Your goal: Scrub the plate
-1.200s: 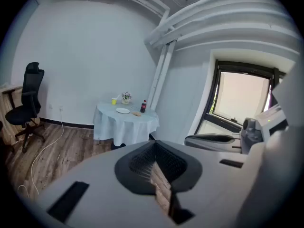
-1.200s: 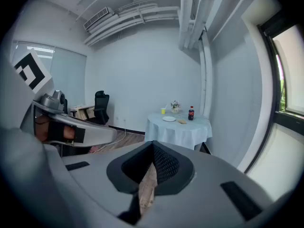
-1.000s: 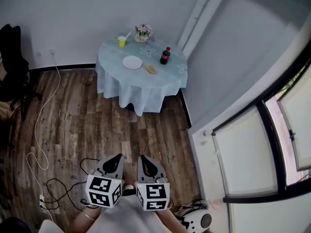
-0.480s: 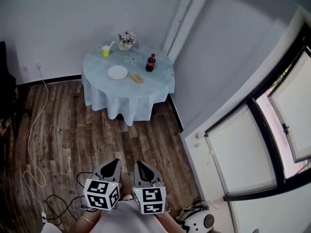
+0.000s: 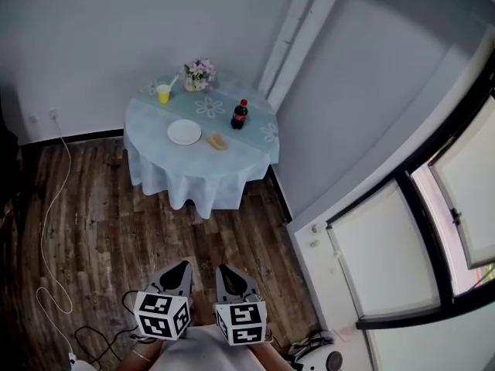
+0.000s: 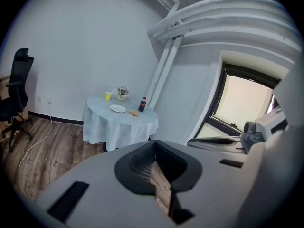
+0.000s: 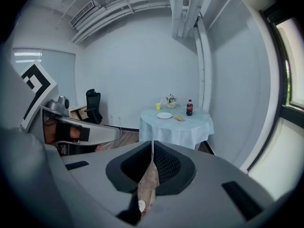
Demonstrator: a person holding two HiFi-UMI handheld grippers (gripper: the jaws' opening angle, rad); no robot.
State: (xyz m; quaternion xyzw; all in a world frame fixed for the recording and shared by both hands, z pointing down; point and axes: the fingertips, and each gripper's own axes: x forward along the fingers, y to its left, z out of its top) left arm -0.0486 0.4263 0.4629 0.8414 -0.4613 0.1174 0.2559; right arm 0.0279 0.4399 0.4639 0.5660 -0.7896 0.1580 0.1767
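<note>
The white plate (image 5: 184,132) lies empty and flat on the round desk (image 5: 203,178), towards the near left part of its pale blue cloth, well apart from the person. Just beside it on the right lies a tan sponge-like block (image 5: 218,141), not touching it; too small to be sure, but it looks like the scrubber. Behind these stand a cola bottle (image 5: 240,114), a yellow cup (image 5: 163,93) with something sticking out of it, and a small pot of flowers (image 5: 199,72) by the wall.

Scrubbing has not begun: the step in hand is judged to be the approach across the room. The left tool (image 5: 182,267) and the right tool (image 5: 226,269) hang side by side low in the head view, over the wood floor (image 5: 116,222). Each has its jaws closed together and grips nothing; only floor shows through the thin slit between them.

The next move calls for getting to the desk edge, then opening one tool to take the block while the other steadies the plate's rim.

The floor ahead looks passable. A white cable (image 5: 48,207) trails along the left and black cables (image 5: 100,335) lie near the feet, both trip risks. On the desk, the bottle stands near the block and could be knocked over.
</note>
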